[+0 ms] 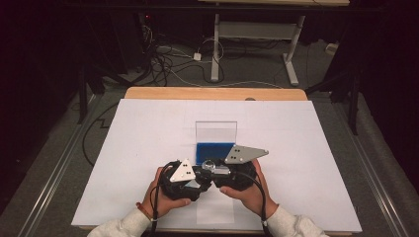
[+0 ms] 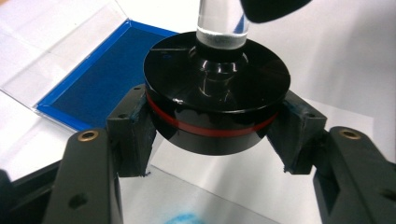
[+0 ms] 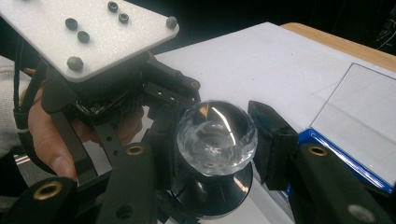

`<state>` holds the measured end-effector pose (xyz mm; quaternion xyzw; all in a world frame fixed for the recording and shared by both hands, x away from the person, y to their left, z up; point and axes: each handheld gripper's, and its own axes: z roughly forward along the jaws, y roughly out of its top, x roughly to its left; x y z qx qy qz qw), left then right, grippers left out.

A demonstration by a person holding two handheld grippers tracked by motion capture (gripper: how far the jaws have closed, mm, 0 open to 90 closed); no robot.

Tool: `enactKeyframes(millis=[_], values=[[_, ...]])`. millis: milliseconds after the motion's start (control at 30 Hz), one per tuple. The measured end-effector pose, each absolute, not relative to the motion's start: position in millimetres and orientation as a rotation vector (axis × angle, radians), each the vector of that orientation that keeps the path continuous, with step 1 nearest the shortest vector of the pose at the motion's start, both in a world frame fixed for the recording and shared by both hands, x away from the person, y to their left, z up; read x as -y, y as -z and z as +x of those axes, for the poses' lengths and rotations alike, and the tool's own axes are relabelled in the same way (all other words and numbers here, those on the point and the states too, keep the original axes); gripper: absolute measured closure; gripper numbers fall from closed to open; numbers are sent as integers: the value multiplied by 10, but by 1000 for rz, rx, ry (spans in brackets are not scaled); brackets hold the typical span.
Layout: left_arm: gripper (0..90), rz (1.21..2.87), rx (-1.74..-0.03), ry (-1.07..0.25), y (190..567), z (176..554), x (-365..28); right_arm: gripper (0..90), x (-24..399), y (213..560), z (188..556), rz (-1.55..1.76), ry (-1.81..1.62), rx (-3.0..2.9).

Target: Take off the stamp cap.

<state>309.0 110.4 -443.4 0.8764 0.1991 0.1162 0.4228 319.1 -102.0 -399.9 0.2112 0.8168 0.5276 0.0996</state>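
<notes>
A round black stamp (image 2: 215, 88) with a red ring and a clear knob handle (image 3: 215, 135) hangs between both grippers, just above the white sheet. My left gripper (image 2: 215, 135) is shut on the black base, one pad on each side. My right gripper (image 3: 215, 140) is shut on the clear knob from the other side. In the high view the stamp (image 1: 211, 167) sits between the left gripper (image 1: 197, 181) and the right gripper (image 1: 223, 174), near the table's front. Right behind it lies the open blue ink pad (image 1: 215, 150).
The ink pad's clear lid (image 1: 216, 132) stands up behind the blue pad (image 2: 98, 79). A white sheet (image 1: 148, 148) covers the wooden table (image 1: 212, 93). A blue ink smudge (image 2: 182, 218) marks the paper below the stamp. Cables and a desk frame (image 1: 257, 34) lie beyond.
</notes>
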Motion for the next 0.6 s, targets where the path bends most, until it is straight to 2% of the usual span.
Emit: enactKeyframes(millis=[233,533,600], values=[[373,2178,-500,-244,4449,3087,-1120,574,1014,4027,3141,644,-1581,-2385],[374,2185,-483,-261,4453,3076,-1129,574,1038,4060,3117,670,-1607,-2366],[374,2132,-592,-212,4478,3170,-1245,575,1060,4025,3079,639,-1607,-2334]])
